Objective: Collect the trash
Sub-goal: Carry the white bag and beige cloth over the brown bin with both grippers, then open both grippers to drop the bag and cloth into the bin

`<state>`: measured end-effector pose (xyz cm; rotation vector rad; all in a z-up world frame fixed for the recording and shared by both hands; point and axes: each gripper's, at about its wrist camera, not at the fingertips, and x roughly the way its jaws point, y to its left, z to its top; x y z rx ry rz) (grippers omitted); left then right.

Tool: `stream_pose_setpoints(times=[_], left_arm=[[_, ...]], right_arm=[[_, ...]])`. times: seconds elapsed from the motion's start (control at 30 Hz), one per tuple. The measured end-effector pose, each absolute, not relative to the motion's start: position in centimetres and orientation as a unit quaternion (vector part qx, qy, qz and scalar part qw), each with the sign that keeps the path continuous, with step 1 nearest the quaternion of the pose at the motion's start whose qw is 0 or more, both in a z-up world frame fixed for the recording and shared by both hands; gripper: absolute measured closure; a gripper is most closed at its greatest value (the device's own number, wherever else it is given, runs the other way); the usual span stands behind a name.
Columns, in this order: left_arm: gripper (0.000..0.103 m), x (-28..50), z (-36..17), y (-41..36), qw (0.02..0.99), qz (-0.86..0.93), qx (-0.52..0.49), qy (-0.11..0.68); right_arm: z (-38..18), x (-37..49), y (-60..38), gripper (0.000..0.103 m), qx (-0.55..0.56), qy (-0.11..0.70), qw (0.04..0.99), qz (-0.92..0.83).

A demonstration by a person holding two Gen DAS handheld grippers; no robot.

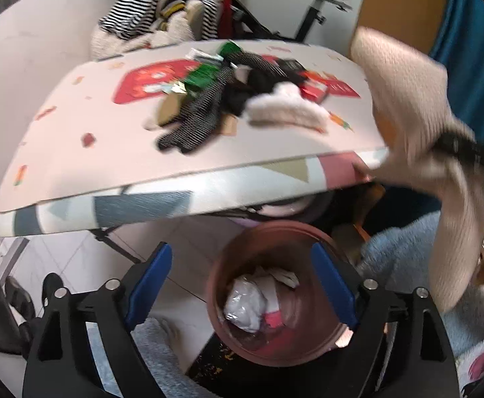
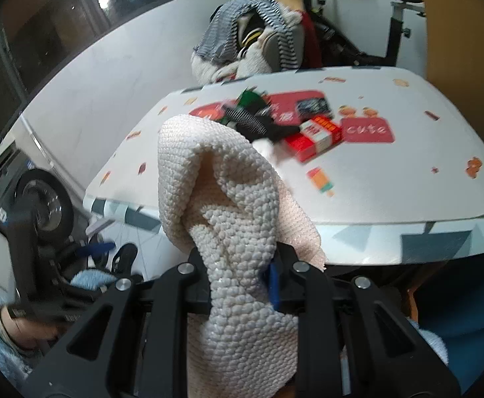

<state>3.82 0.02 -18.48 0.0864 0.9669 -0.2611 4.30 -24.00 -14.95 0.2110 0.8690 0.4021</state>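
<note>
Brown round plastic bin (image 1: 268,292) sits directly below the empty, wide-open left gripper (image 1: 242,285); the right gripper (image 2: 238,282) pinches a cream knitted cloth (image 2: 228,199) near the table's front edge (image 2: 407,232).

Bin (image 1: 275,238) mouth unobstructed below; table (image 1: 208,182) edge overhangs beyond.

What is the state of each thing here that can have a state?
Left gripper: open, empty, above the bin.
Right gripper: shut on the cream knitted cloth.
Round brown plastic bin: uncovered, crumpled white trash inside.
Red cardboard box: closed, lying flat on the white patterned table.
</note>
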Motion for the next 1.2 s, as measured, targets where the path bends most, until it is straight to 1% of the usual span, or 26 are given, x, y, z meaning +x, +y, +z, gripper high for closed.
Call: stream_pose_setpoints(times=[0.13,0.33,0.47,0.57,0.73,0.9,1.0,1.1,1.13,1.17,1.2], left_arm=[[0.015,3.8,-17.5,1.4,0.886,-0.099,0.036,0.452],[0.014,3.8,-17.0,3.1,0.894,-0.073,0.016,0.442],[0.014,3.3,-17.6,4.4,0.900,-0.058,0.000,0.431],[0.014,2.7,-18.8,4.9,0.906,-0.044,0.006,0.421],[0.014,2.0,-20.6,5.4,0.914,-0.024,0.014,0.405],[0.014,1.8,-20.9,5.8,0.919,-0.011,0.001,0.395],[0.014,1.8,-21.1,6.0,0.917,-0.008,-0.007,0.398],[0.014,1.9,-21.4,6.2,0.915,-0.007,-0.015,0.403],[0.014,2.0,-21.5,6.3,0.915,-0.006,-0.018,0.404],[0.014,2.0,-21.5,6.4,0.914,-0.006,-0.021,0.405],[0.014,2.0,-21.5,6.5,0.914,-0.005,-0.023,0.405]], right_arm=[[-16.2,3.6,-22.0,0.078,0.091,0.439,0.867,0.219],[-19.1,2.6,-18.5,0.077,0.071,0.480,0.837,0.254],[-22.0,2.7,-16.9,0.077,0.073,0.519,0.808,0.269],[-24.7,3.3,-16.3,0.077,0.071,0.546,0.792,0.265],[-28.5,3.6,-16.4,0.076,0.061,0.522,0.819,0.231],[-30.6,4.3,-16.5,0.075,0.060,0.538,0.816,0.203],[-31.4,4.5,-16.1,0.069,0.055,0.549,0.810,0.199],[-31.8,4.5,-15.9,0.059,0.051,0.555,0.808,0.192],[-31.7,4.5,-15.9,0.054,0.053,0.553,0.810,0.189],[-31.6,4.4,-16.0,0.043,0.055,0.550,0.812,0.186],[-31.4,4.4,-16.3,0.037,0.059,0.546,0.815,0.183]])
